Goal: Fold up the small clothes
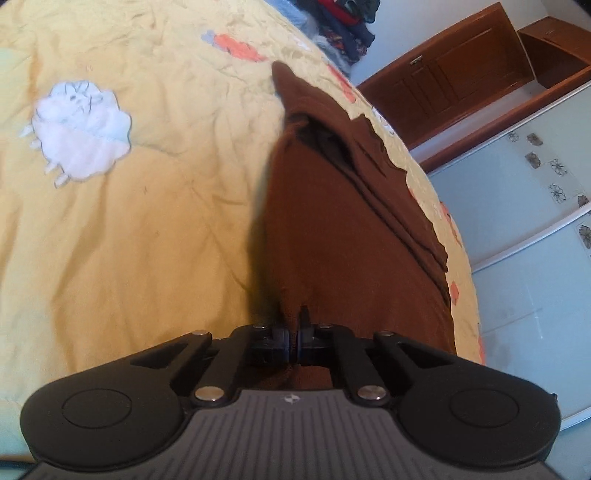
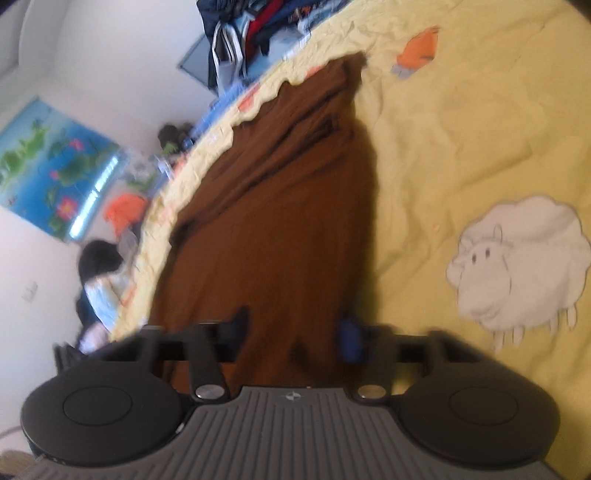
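A brown garment lies lengthwise on the yellow bedspread, close to the bed's edge, with folds along one side. My left gripper is shut on the garment's near edge, and a pinch of cloth rises between its fingertips. In the right wrist view the same brown garment stretches away from my right gripper. That gripper's fingers stand apart, the black one on the left and the blue-padded one on the right. Brown cloth lies between them, and this view is blurred.
A white sheep patch and orange patches mark the bedspread. A pile of dark clothes sits at the bed's far end. Beyond the edge are a wooden door, a wall poster and a seated person.
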A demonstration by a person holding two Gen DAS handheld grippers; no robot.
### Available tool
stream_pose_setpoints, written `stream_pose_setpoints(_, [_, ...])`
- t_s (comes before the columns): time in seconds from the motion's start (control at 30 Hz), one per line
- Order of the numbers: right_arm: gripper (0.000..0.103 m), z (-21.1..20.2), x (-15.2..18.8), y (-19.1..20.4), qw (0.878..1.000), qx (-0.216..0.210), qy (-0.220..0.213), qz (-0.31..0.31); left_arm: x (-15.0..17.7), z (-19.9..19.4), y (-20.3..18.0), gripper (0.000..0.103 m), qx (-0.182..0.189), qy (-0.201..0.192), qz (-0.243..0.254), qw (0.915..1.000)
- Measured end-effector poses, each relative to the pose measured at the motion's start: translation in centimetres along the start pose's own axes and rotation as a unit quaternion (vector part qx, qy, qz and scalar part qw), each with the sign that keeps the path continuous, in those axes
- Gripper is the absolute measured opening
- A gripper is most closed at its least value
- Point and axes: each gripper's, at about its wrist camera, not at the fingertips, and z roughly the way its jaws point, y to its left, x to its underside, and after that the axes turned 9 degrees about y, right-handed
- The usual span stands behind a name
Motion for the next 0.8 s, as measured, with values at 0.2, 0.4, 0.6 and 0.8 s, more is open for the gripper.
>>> stream_pose_setpoints(0.2, [0.009,-2.3,0.6,-2.8,1.0,0.003,-0.023,0.018,0.0,-1.3,-0.1,0.004,-0.039,-0.008,0.043,0.9983])
stream_pose_setpoints(0.4, [0.058,-2.4,2.0,-1.9,0.999,-0.028,-0.014,0.035,2.5,-1.4,-0.1,0.02,0.026,0.047,0.013,0.9984])
stream_pose_setpoints(0.6, [0.048,-1.8,4.1,0.2,0.998,-0.055,0.028,0.009,4.0,-1.5,0.0,0.004,0.016,0.034,0.013,0.9992])
stream_pose_setpoints(0.8, [0.007,-3.8,4.3,-2.8,0.999,-0.017,-0.001,0.028,3.4,-3.2,0.8,0.003,-0.016,0.017,0.037,0.999])
